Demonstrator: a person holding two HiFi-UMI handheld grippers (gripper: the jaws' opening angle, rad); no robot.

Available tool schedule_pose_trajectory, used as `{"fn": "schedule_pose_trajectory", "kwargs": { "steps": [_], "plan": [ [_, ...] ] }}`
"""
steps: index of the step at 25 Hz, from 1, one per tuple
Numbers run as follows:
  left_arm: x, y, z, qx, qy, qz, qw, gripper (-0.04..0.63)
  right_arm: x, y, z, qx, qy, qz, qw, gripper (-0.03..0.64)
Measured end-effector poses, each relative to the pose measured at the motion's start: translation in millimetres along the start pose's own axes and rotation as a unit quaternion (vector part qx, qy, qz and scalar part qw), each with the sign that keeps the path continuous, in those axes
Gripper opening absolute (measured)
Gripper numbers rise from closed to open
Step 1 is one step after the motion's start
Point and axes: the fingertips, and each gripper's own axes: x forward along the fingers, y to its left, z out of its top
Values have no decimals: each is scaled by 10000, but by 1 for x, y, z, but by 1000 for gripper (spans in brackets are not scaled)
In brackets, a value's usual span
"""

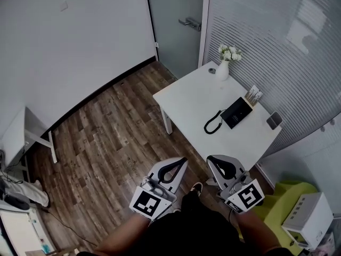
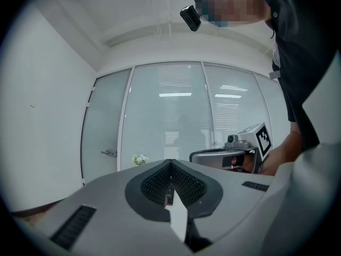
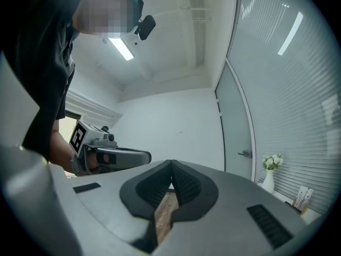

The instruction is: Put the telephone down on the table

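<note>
While the left gripper (image 1: 183, 160) at six o'clock and the right gripper (image 1: 211, 159) at five o'clock both keep their jaws pressed together on nothing, the telephone (image 1: 236, 112) lies on the white table (image 1: 186, 97) at three o'clock, well apart from both.

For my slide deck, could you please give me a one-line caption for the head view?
Shut and empty, the left gripper and right gripper face a white table bearing the black telephone.
</note>
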Motion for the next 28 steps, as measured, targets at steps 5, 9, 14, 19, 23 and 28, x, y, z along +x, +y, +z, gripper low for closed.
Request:
{"fn": "schedule_pose_trajectory", "kwargs": {
  "steps": [5, 9, 14, 19, 23, 28],
  "plan": [
    [48, 25, 0, -27, 99, -54, 9999, 2, 19, -48, -4, 57, 16, -28, 10000, 20],
    [83, 31, 2, -2, 105, -174, 9998, 2, 22, -77, -7, 104, 46, -93, 9999, 20],
    [119, 37, 6, 39, 109, -390, 9992, 2, 26, -110, -10, 162, 112, -225, 9996, 20],
    [151, 53, 5, 7, 135, -680, 9976, 2, 33, -140, -13, 232, 146, -525, 9982, 20],
    [179, 71, -4, -35, 160, -1103, 9938, 1, 47, -167, -21, 339, 208, -853, 9956, 20],
    [220, 91, -12, 28, 313, -1827, 9827, 2, 68, -208, -17, 360, 218, -1543, 9871, 20]
  ]
}}
